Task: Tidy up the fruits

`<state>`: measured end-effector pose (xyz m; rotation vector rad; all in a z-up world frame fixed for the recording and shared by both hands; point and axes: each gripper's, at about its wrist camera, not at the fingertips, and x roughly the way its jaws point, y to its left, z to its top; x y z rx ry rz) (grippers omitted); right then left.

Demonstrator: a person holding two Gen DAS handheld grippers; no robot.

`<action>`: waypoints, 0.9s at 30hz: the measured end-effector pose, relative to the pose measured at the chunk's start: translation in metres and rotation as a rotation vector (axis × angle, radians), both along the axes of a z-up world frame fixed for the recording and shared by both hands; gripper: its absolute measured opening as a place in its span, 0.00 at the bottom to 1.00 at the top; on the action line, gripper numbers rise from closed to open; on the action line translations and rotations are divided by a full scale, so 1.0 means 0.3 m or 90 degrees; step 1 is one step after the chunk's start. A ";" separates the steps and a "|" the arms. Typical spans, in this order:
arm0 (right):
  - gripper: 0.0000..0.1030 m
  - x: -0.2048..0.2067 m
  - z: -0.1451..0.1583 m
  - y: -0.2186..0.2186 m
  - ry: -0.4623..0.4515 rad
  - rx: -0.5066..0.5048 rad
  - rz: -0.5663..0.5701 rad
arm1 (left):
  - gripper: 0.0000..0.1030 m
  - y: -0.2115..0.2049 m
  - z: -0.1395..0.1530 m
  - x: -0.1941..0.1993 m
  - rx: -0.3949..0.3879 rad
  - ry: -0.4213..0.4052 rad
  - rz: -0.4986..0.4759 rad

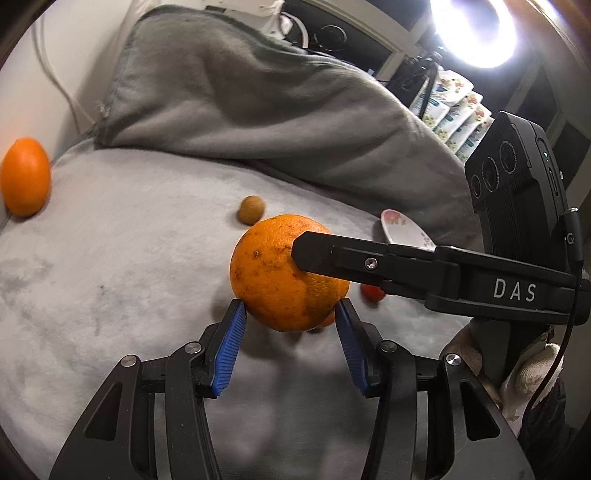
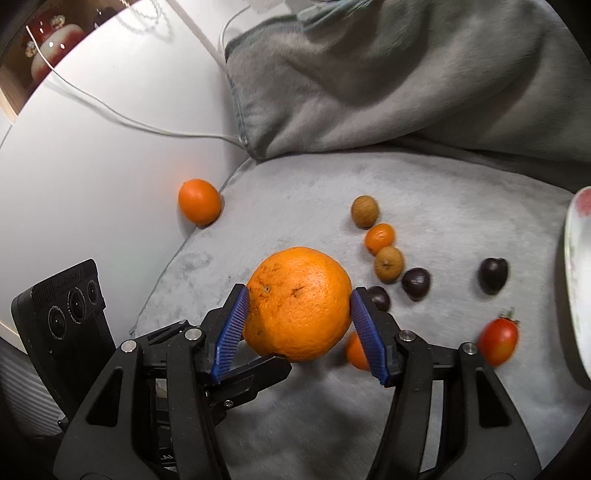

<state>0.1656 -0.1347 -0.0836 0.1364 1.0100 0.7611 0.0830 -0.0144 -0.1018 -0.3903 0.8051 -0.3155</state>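
Observation:
A large speckled orange (image 1: 284, 273) (image 2: 299, 302) is held above the grey cloth. My left gripper (image 1: 290, 314) has its blue pads (image 1: 231, 347) against the orange's lower sides. My right gripper (image 2: 299, 302) also clamps it between its blue pads (image 2: 231, 332); its black finger crosses the orange in the left wrist view (image 1: 332, 258). A smaller smooth orange (image 1: 25, 176) (image 2: 199, 201) lies at the cloth's left edge. Small fruits lie on the cloth: two brown longans (image 2: 365, 210) (image 2: 388, 264), a kumquat (image 2: 379, 239), dark plums (image 2: 416, 283) (image 2: 492, 274), a red tomato (image 2: 498, 339).
A floral white plate (image 2: 576, 288) (image 1: 404, 230) sits at the right. A bunched grey blanket (image 1: 240, 103) rises behind the fruits. A white cable (image 2: 129, 118) runs over the white table. A bright lamp (image 1: 476, 29) shines at the upper right.

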 end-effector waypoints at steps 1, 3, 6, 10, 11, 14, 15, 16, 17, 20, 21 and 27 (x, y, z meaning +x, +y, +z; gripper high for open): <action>0.58 -0.001 0.003 -0.007 -0.003 0.001 -0.004 | 0.48 -0.012 0.004 0.002 0.001 -0.003 -0.003; 0.58 -0.005 0.019 -0.043 -0.011 0.005 -0.016 | 0.48 -0.037 0.016 0.007 0.001 -0.008 -0.012; 0.58 -0.009 0.033 -0.089 -0.017 0.010 -0.032 | 0.48 -0.082 0.030 0.017 0.004 -0.014 -0.027; 0.58 -0.010 0.046 -0.165 -0.025 0.016 -0.055 | 0.48 -0.142 0.040 0.032 0.004 -0.017 -0.051; 0.58 -0.010 0.048 -0.183 -0.026 0.017 -0.061 | 0.48 -0.164 0.045 0.036 0.004 -0.018 -0.058; 0.58 -0.017 0.053 -0.247 -0.031 0.020 -0.081 | 0.48 -0.215 0.054 0.047 0.007 -0.023 -0.076; 0.58 -0.018 0.054 -0.268 -0.033 0.020 -0.088 | 0.48 -0.235 0.058 0.052 0.007 -0.023 -0.083; 0.58 -0.020 0.056 -0.294 -0.035 0.021 -0.096 | 0.48 -0.255 0.060 0.055 0.008 -0.024 -0.090; 0.58 -0.019 0.056 -0.309 -0.036 0.021 -0.101 | 0.48 -0.278 0.062 0.059 0.009 -0.025 -0.099; 0.58 -0.017 0.057 -0.371 -0.039 0.021 -0.121 | 0.48 -0.330 0.066 0.075 0.009 -0.025 -0.117; 0.58 -0.016 0.058 -0.394 -0.040 0.023 -0.129 | 0.48 -0.349 0.069 0.080 0.011 -0.026 -0.124; 0.58 -0.006 0.063 -0.506 -0.045 0.029 -0.168 | 0.48 -0.446 0.079 0.111 0.015 -0.029 -0.156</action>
